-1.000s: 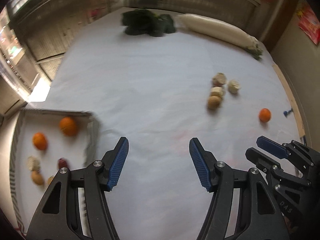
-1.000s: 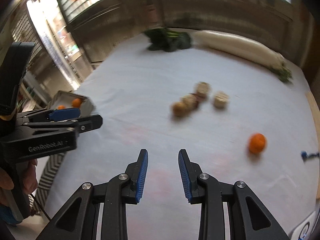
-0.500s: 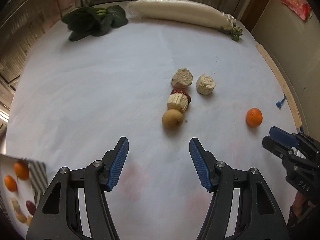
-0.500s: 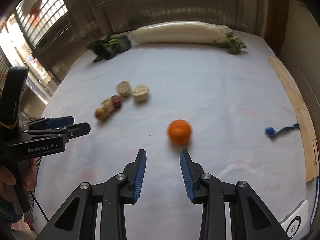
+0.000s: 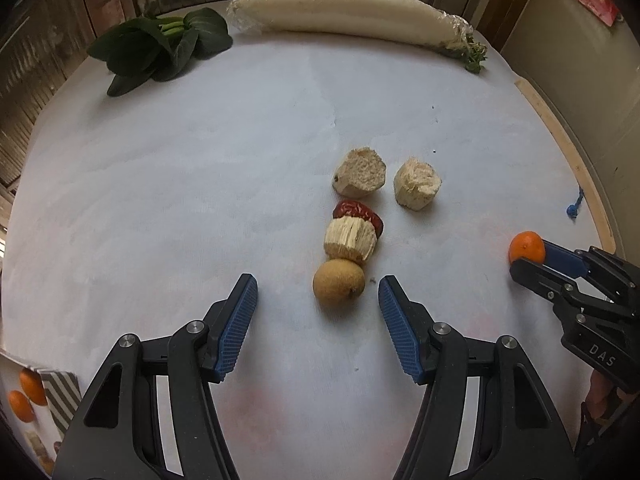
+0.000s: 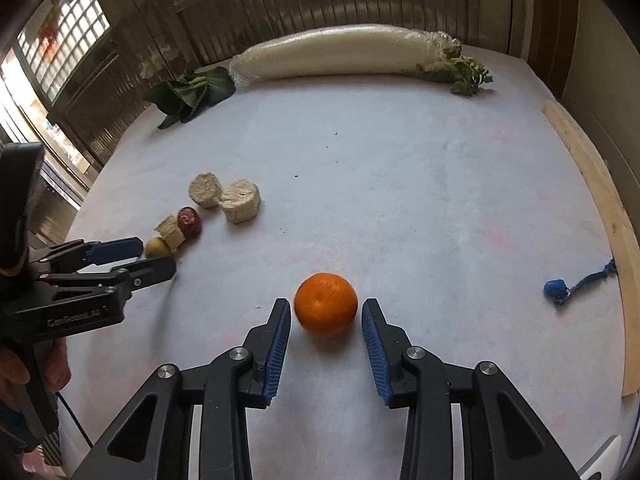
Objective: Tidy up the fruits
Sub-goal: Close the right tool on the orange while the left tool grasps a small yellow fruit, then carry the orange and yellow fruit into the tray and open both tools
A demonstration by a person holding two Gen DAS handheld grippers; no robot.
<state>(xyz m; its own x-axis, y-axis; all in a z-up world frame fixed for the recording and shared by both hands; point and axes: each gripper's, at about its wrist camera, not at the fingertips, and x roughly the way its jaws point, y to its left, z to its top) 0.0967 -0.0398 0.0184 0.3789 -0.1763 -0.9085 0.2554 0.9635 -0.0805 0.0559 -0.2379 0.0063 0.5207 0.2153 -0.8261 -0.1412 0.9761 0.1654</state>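
In the left wrist view my left gripper (image 5: 318, 294) is open, its fingers either side of a small yellow-brown fruit (image 5: 339, 283) on the white cloth. Behind it lie a pale cut chunk (image 5: 351, 241), a red date (image 5: 357, 213) and two more pale chunks (image 5: 360, 175) (image 5: 417, 184). In the right wrist view my right gripper (image 6: 326, 318) is open around an orange (image 6: 326, 310) without touching it. The orange also shows at the right of the left wrist view (image 5: 526, 246).
A long white radish (image 5: 344, 16) and leafy greens (image 5: 160, 50) lie at the table's far edge. A striped tray (image 5: 60, 396) with oranges sits at the lower left. A blue string piece (image 6: 556, 290) and a wooden strip (image 6: 600, 216) lie on the right.
Both grippers moved forward. The left now straddles the yellow-brown fruit; the right opened wider and now straddles the orange. The tray slid further out of the left view.
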